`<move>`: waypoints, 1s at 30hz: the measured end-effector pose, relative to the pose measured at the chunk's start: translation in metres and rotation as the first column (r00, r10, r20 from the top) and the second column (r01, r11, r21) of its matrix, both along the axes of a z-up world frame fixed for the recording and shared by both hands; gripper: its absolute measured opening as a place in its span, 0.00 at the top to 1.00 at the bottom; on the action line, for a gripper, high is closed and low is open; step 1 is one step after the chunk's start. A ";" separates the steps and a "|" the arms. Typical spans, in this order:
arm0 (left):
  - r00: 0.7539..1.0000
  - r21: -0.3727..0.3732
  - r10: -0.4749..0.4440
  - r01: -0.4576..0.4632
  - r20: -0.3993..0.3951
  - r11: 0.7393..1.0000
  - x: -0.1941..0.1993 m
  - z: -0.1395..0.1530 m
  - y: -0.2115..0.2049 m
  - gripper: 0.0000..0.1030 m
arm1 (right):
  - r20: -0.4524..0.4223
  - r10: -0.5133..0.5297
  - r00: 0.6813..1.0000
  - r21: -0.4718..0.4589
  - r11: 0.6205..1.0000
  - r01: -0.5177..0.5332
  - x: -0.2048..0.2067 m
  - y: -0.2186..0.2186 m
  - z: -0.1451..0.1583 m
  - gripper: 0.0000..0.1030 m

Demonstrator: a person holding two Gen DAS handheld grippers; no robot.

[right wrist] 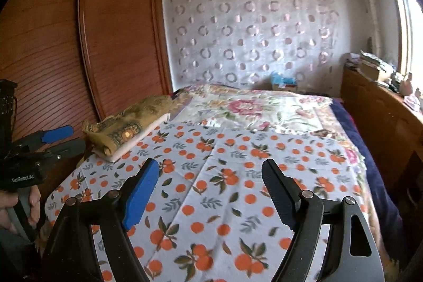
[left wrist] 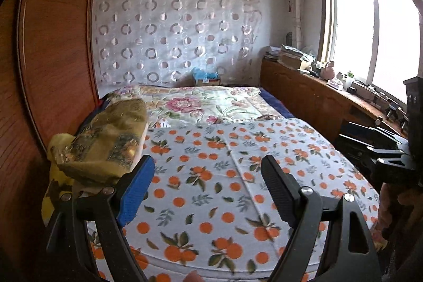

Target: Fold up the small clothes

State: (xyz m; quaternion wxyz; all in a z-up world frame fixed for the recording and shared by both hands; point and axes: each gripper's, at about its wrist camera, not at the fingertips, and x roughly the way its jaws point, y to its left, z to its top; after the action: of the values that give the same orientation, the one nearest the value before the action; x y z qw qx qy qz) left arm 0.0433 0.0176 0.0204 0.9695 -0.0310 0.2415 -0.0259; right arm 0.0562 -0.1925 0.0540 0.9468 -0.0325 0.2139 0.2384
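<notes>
A folded olive-and-gold patterned cloth (left wrist: 105,139) (right wrist: 127,128) lies on a pale folded layer at the left edge of the bed, next to the wardrobe. An orange-print sheet (left wrist: 211,192) (right wrist: 224,197) covers the near part of the bed. My left gripper (left wrist: 207,163) hovers over this sheet, open and empty, with the folded cloth just beyond its blue finger (left wrist: 137,189). My right gripper (right wrist: 210,164) is also open and empty above the sheet's middle. In the right wrist view the left gripper (right wrist: 60,140) shows at the far left, in a hand.
A wooden wardrobe (right wrist: 111,38) stands tight along the bed's left side. A floral quilt (left wrist: 201,105) covers the far half of the bed. A long wooden cabinet (left wrist: 304,91) with clutter runs under the window on the right. A blue-topped box (left wrist: 207,78) sits by the far wall.
</notes>
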 end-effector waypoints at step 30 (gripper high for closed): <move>0.994 0.009 0.007 -0.009 0.110 1.000 -0.020 0.056 -0.028 0.19 | 0.150 -0.129 0.980 0.079 0.990 0.118 -0.064 -0.009 0.010 0.19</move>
State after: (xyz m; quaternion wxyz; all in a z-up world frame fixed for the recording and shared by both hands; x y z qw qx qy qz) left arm 0.0237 -0.0107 0.0759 0.9816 -0.0257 0.1877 -0.0225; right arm -0.0082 -0.2014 0.0637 0.9740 -0.0044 0.1331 0.1833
